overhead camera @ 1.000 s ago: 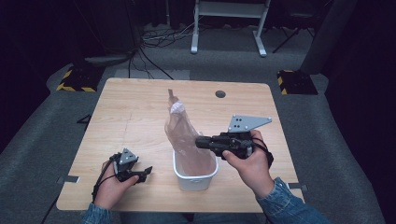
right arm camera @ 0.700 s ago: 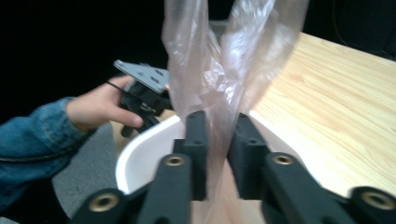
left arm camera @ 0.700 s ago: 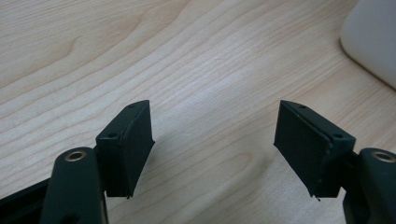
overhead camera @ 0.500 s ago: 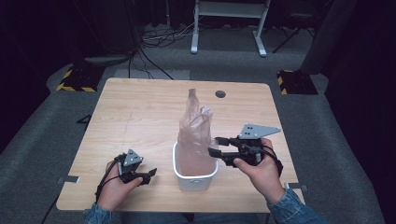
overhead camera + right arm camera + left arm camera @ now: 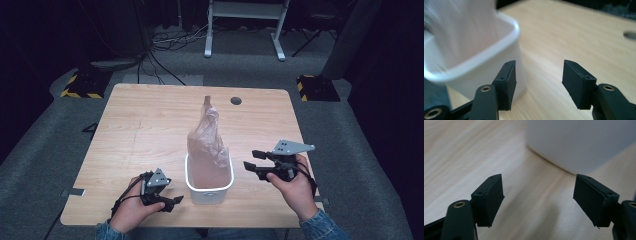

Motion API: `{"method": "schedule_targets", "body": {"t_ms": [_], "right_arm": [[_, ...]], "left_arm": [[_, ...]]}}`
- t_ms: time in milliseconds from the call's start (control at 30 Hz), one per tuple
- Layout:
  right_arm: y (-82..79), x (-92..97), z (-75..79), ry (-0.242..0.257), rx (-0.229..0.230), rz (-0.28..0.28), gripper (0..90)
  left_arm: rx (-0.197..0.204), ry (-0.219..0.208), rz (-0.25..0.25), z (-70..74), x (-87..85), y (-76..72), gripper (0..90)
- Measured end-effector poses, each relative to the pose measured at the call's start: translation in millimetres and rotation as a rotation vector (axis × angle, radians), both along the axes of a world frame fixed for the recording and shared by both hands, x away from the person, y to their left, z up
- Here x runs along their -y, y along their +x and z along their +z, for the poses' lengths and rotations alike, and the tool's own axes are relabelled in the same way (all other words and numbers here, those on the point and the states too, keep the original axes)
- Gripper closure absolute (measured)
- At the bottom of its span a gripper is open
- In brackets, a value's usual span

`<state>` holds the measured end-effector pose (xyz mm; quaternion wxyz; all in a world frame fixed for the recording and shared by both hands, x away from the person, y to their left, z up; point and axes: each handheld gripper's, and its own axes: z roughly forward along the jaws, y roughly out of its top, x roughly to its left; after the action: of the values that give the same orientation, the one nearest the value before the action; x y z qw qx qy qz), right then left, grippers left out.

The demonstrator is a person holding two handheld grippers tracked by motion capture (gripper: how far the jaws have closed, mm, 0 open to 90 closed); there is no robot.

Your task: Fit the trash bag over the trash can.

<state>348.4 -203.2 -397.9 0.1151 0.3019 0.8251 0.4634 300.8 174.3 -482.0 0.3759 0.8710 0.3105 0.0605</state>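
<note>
A small white rectangular plastic bin (image 5: 209,189) stood near the front edge of the light wooden surface (image 5: 150,130), roughly midway between its left and right sides, with a translucent pinkish plastic bag (image 5: 207,145) rising upright out of it to a twisted tip. Behind the bin the surface lay bare back to its far edge, broken only by a round dark cable hole (image 5: 236,100) near the far right. Bare wood also stretched to the left edge and to the right edge on either side of the bin.

The left gripper (image 5: 172,202), held in the person's left hand (image 5: 131,212), sat low at the front edge, just beside the bin's left wall but apart from it, its jaws spread and empty. In the left gripper view, the left gripper (image 5: 539,200) showed wood between its open jaws, and the bin's white wall (image 5: 579,142) loomed close ahead, slightly right.

The right gripper (image 5: 251,160), in the person's right hand (image 5: 292,187), hung near the bin's right side, pointing toward it, jaws parted and holding nothing. In the right gripper view, the right gripper (image 5: 539,82) framed open wood, with the bin's rim (image 5: 486,53) close at the left jaw and the blurred bag (image 5: 461,27) above it.
</note>
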Motion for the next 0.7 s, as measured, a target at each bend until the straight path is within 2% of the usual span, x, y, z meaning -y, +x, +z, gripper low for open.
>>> {"method": "schedule_targets", "body": {"t_ms": [67,100,133,267,400,633,700], "right_arm": [[-0.6,-6.0,-18.8,-0.042,-0.034,0.021,47.4],[-3.0,-14.3,-34.4,-0.052,-0.071,0.045,47.8],[-3.0,-14.3,-34.4,-0.052,-0.071,0.045,47.8],[-8.5,-32.3,-52.4,-0.069,-0.099,0.087,48.8],[-8.7,-40.4,-57.7,-0.075,-0.091,0.085,50.3],[-2.9,-46.6,-67.2,-0.038,-0.116,0.061,47.6],[-2.3,-47.3,-68.1,-0.036,-0.116,0.063,46.3]], "left_arm": [[-0.005,-0.019,-0.026,0.9,6.2,-1.9,22.9],[0.001,-0.024,-0.031,1.3,9.1,-2.5,23.0],[0.009,-0.027,-0.033,1.3,11.8,-2.9,23.0],[0.038,-0.028,-0.009,0.9,17.5,-1.9,23.8],[0.074,-0.003,0.031,-0.2,15.5,1.5,26.4],[0.113,-0.013,0.069,-2.9,13.0,6.8,29.3],[0.107,-0.011,0.076,-1.7,11.4,6.2,29.7]]}}
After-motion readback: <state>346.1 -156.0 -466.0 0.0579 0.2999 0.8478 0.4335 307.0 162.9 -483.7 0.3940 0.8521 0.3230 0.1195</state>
